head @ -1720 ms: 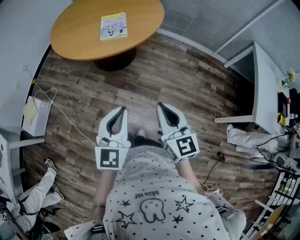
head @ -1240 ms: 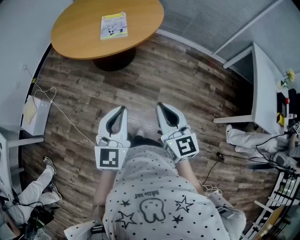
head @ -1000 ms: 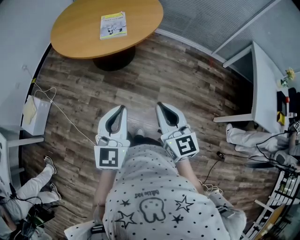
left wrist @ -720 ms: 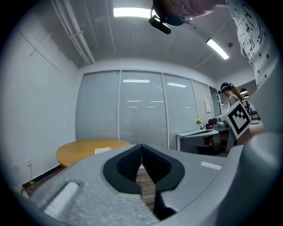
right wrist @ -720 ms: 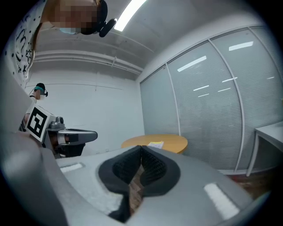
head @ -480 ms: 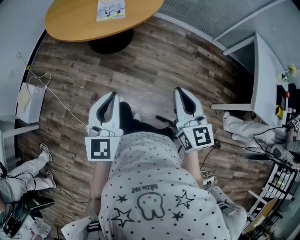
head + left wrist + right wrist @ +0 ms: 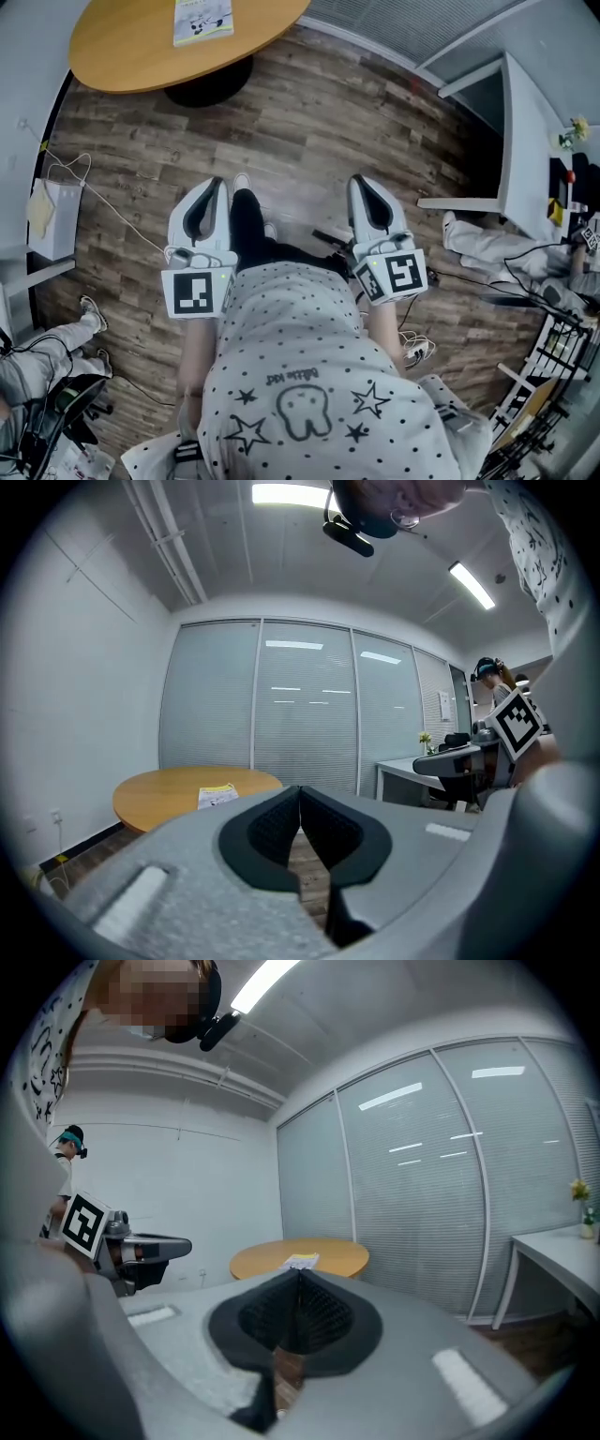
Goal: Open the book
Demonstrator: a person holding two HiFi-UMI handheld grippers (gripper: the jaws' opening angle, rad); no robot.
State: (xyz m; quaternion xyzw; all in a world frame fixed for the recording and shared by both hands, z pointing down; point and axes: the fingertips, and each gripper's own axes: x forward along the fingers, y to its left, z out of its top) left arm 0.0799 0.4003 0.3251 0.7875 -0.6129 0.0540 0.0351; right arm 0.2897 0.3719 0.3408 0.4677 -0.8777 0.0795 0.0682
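Two grey-white grippers sit near the person's body, the left gripper (image 7: 216, 185) and right gripper (image 7: 362, 181) each pinched together on nothing. Far ahead, the thin yellow-and-white book (image 7: 202, 19) lies closed on a round wooden table (image 7: 112, 58).

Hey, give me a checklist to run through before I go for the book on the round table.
1. Book lying closed on the round table: ok.
2. Left hand-held gripper empty: ok, jaws together on nothing.
3. Right hand-held gripper empty: ok, jaws together on nothing.
4. Jaws opened for the grab: not ok, both are shut.
5. Book within reach: not ok, both grippers are over the floor, well short of the table.
6. Which edge of the book opens: cannot tell from here.
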